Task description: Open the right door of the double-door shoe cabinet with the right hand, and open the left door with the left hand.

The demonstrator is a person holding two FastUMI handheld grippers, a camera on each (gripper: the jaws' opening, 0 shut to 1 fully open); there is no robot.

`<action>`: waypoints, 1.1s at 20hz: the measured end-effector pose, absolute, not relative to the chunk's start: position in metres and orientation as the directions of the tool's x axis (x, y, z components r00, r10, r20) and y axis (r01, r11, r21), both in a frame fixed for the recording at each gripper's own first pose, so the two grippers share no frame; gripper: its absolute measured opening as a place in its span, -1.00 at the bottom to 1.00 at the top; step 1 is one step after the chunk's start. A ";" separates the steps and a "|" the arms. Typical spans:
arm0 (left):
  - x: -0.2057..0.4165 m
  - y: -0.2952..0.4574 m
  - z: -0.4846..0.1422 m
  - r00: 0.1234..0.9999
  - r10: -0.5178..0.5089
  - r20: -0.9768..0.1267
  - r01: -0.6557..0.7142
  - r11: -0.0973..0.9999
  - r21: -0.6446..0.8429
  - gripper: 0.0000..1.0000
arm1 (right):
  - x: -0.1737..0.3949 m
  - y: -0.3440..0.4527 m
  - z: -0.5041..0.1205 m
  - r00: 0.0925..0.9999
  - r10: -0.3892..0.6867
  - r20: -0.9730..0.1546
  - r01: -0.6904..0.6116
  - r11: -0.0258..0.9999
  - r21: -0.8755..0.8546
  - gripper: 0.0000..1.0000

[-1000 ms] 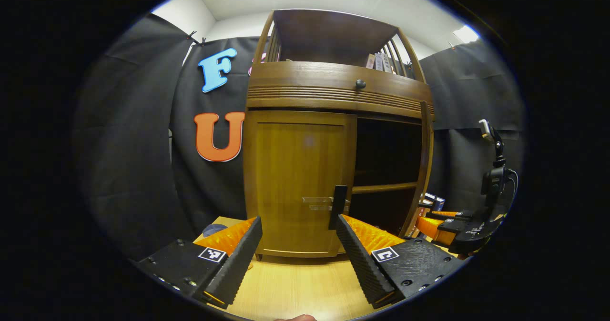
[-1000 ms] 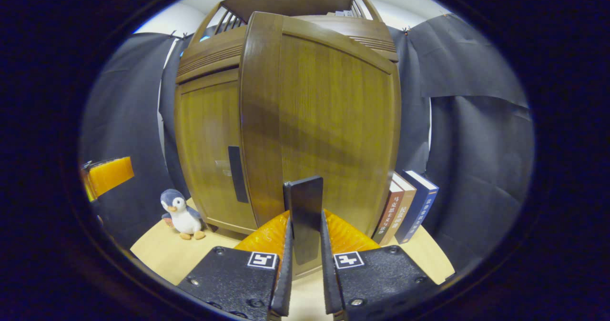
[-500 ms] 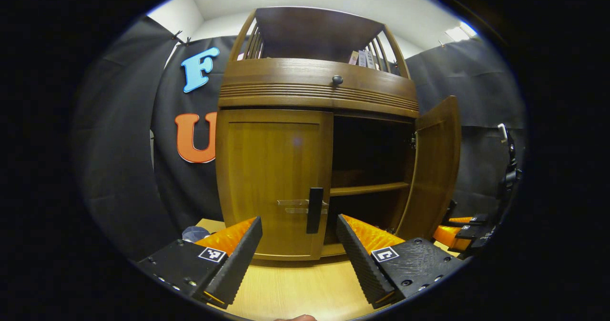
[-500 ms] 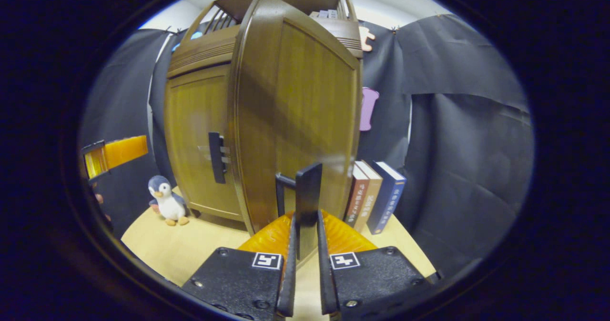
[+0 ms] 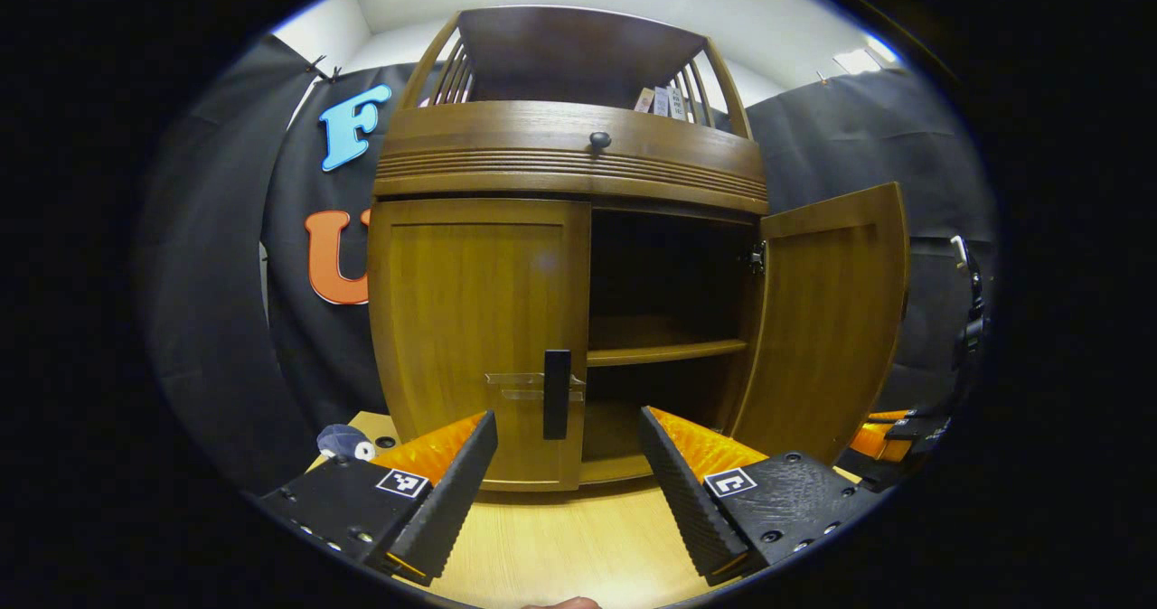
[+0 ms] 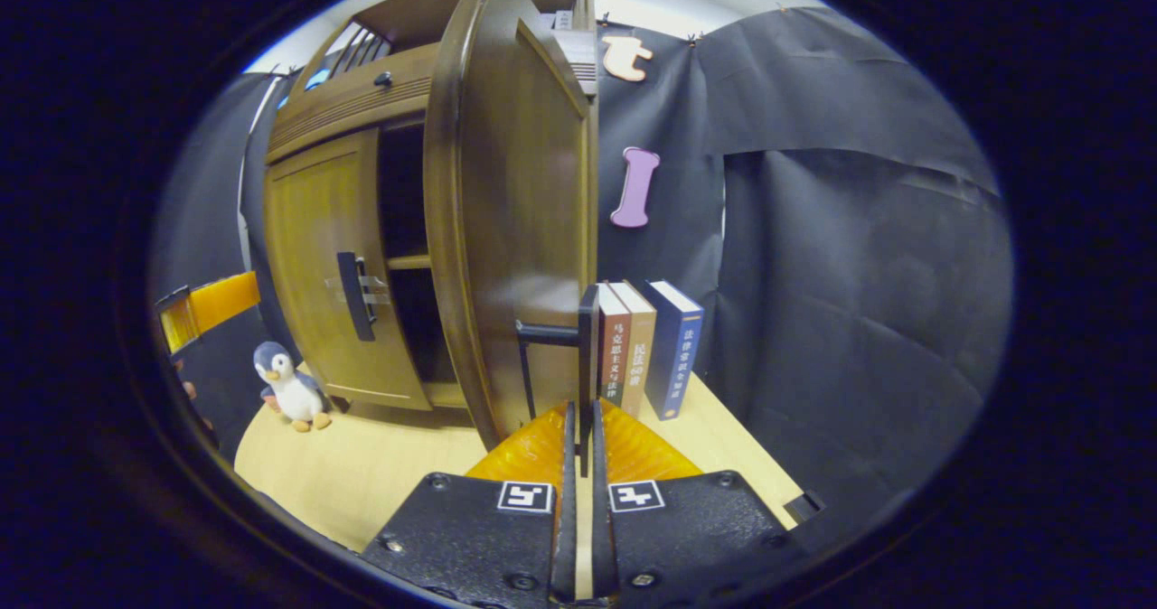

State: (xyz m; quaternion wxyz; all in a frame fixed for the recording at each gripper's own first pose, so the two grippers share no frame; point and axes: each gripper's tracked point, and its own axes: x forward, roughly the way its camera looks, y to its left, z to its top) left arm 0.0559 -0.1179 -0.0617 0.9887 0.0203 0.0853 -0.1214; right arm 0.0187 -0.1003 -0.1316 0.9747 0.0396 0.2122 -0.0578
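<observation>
Right gripper view has the right gripper (image 6: 579, 428) pinched on the right door's handle (image 6: 587, 347), the right door (image 6: 520, 220) swung well out toward 3 books (image 6: 644, 342) near its hinge side — more swing may clip them, though that gap is hard to judge. Left gripper (image 5: 568, 464) gapes wide, holding nothing, before the closed left door (image 5: 470, 320); its handle (image 5: 557, 394) sits near the open bay's edge — a stray finger could catch there.

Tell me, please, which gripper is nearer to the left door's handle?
Left. The left gripper is open, just in front of the left door's handle without touching it. The right gripper is off at the swung-out right door, shut on the right door's handle.
</observation>
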 end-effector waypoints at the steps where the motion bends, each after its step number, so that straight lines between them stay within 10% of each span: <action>1: 0.055 -0.120 -0.062 0.955 -0.240 -0.174 0.247 0.969 0.022 0.89 | 0.017 -0.107 -0.132 0.900 -0.110 -0.421 0.144 0.988 0.049 -0.81; 22: 0.063 -0.162 -0.068 0.935 -0.303 -0.186 0.312 0.950 0.022 0.89 | -0.007 -0.189 -0.124 0.885 -0.244 -0.396 0.286 0.957 0.050 -0.90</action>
